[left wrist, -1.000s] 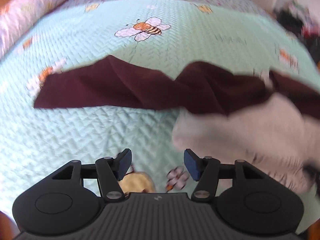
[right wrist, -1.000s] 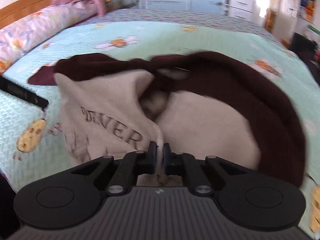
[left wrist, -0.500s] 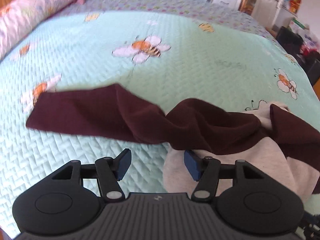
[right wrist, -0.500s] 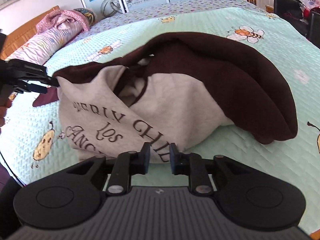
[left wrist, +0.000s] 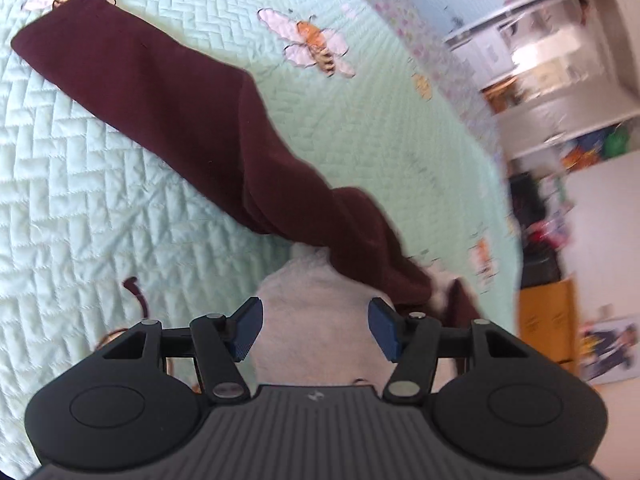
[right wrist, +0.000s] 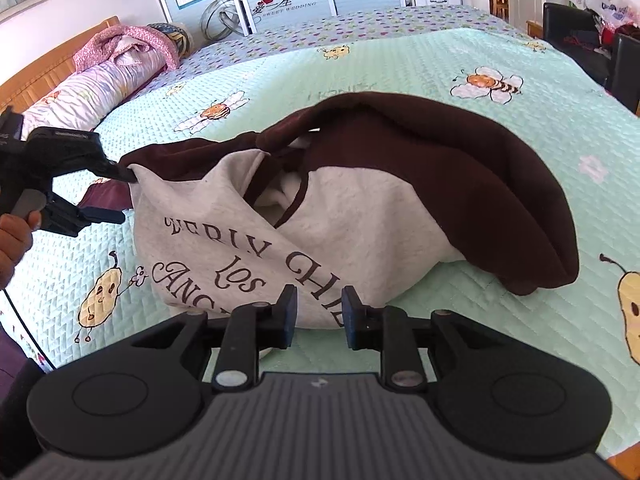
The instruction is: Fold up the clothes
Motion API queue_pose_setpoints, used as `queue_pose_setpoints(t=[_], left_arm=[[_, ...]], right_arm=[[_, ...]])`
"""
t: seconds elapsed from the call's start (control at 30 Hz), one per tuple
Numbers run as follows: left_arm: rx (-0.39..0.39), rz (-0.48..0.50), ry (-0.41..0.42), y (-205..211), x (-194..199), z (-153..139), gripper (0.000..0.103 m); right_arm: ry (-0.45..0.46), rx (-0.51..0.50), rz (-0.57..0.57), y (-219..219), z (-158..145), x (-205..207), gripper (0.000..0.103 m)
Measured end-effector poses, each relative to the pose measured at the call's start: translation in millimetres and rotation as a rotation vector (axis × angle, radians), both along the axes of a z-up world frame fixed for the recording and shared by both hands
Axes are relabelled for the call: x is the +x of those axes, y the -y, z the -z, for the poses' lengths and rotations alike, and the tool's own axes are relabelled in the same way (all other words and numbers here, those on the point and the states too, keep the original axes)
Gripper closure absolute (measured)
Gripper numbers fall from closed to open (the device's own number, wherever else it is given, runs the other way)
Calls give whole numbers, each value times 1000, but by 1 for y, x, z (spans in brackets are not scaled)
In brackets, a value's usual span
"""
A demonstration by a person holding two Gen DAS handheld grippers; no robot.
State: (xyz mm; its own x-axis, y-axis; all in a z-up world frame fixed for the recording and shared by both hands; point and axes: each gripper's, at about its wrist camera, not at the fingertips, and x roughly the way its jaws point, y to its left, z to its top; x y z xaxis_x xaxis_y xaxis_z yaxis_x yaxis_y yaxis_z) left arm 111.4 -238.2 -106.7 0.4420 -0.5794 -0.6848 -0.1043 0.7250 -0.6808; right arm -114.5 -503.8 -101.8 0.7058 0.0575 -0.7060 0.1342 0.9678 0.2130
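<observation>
Mint-green quilted bedspread (right wrist: 460, 60), printed with bees and pear figures, covers the bed and carries all items. A rolled floral duvet (right wrist: 92, 88) lies along the wooden headboard (right wrist: 48, 64) at the far left of the right wrist view.

A grey and maroon sweatshirt (right wrist: 360, 208) lies crumpled near the middle of the bedspread. Its grey front panel, with dark printed lettering, faces up. One maroon sleeve (left wrist: 180, 112) extends flat across the quilt, away from the body of the garment, in the left wrist view. The other maroon portion drapes over the right side of the heap.

The left gripper (left wrist: 316, 332) has its jaws apart above the grey fabric; the right wrist view shows one fingertip (right wrist: 128, 175) touching the garment's left edge, with nothing clamped. A hand (right wrist: 14, 240) holds its handle.

The right gripper (right wrist: 316, 316) has just been opening; its jaws stand slightly apart at the lower hem, and no fabric is pinched between them.
</observation>
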Motion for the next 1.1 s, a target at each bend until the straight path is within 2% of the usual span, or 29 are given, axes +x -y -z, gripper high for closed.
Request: queue_pose_setpoints(t=[0.1,0.23,0.3,0.37,0.4,0.43,0.53,0.67,0.77,0.83,0.97,1.07,1.1], left_arm=[[26,17,39,9,8,-6,36],[93,24,-5,28,33,11,37],[89,23,16,34,35,20,41],[120,58,62,42,31,21,83],[145,76,94,45,26,19,85],[182,91,140,45,18,16,88],[309,124,255,40,-8,3,89],[434,142,298,27,-35,-3,89],[488,166,304,20,-42,2,89],[514,178,304,19,-40,7,89],[560,200,325,25,-33,17,89],[585,214,329,27,-29,24,88],[590,217,325,28,-27,26,88]], right_arm=[[1,-12,6,-9,-6,1,70],[12,-48,2,-30,-20,3,68],[28,-86,-5,-43,-31,2,63],[49,-130,-8,-54,-40,1,51],[60,-158,-10,-59,-43,1,45],[67,-191,-16,-63,-45,4,43],[81,-296,-35,-73,-46,16,43],[78,-468,-100,-84,-39,56,43],[72,-648,-154,-93,-27,95,37],[57,-763,-191,-97,-17,119,24],[6,-929,-261,-99,2,153,22],[-46,-952,-289,-94,13,171,24],[-64,-933,-283,-89,15,175,30]])
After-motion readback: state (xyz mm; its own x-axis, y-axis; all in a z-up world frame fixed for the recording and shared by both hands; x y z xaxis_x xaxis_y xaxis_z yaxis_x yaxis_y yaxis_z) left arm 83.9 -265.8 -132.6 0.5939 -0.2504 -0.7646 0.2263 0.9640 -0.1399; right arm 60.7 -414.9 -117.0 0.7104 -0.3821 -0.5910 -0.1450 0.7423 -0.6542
